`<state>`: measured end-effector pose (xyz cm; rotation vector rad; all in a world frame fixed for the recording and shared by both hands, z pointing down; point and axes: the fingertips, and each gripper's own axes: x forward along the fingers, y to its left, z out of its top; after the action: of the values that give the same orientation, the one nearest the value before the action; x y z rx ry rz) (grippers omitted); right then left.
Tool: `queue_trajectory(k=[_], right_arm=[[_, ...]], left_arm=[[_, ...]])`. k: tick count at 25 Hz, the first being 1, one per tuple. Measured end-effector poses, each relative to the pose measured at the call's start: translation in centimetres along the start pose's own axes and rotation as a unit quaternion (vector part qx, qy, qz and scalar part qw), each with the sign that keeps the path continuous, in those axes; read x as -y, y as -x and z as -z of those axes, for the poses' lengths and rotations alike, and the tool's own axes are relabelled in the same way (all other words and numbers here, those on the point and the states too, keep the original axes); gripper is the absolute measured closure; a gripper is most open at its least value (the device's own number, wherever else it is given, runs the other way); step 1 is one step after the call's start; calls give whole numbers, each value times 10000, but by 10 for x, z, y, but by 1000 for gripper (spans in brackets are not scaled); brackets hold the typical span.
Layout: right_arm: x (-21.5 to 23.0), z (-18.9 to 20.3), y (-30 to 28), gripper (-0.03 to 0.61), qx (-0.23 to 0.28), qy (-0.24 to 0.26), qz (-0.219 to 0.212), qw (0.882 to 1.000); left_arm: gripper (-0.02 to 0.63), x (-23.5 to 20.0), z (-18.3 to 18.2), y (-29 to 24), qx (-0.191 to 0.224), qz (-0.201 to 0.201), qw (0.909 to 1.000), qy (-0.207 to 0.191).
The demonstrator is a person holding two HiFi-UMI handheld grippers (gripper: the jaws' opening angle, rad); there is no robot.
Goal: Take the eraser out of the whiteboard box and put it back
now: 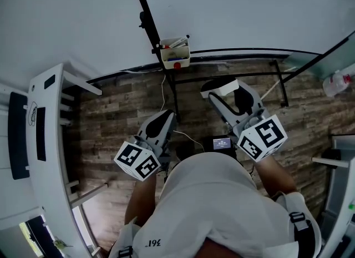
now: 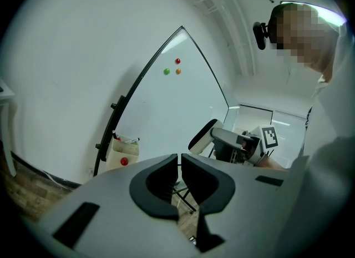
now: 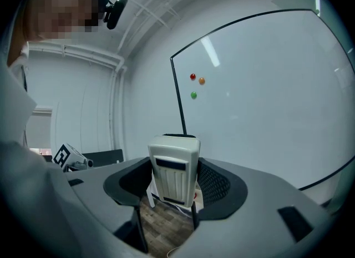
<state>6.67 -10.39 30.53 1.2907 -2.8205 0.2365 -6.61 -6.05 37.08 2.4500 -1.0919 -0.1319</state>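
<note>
I take this for an office or meeting room: a large whiteboard (image 1: 249,7) on a black-framed stand fills my head view, three coloured magnets (image 3: 192,76) stuck to it, a whiteboard box (image 1: 175,53) hanging on its frame, wood-plank floor (image 1: 122,124) beneath, plain white walls (image 2: 55,57) around

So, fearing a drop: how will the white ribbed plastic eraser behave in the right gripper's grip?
Probably stiff: the white ribbed plastic eraser looks undented between the right gripper's jaws. Likely light, jutting past them without sagging. Smooth shell may slip.
</note>
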Motion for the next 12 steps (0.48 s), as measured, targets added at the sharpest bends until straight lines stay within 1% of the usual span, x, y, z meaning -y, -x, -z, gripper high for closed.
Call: queue_trajectory(k=[6,12], right_arm=[[0,16,9,308,-164,-79,68,9998],[-3,30,12,308,-293,-142,69,9994]], left_arm=[[603,1,13,5,-114,22,9999,92],[603,0,24,11,-182,35,9998,92]])
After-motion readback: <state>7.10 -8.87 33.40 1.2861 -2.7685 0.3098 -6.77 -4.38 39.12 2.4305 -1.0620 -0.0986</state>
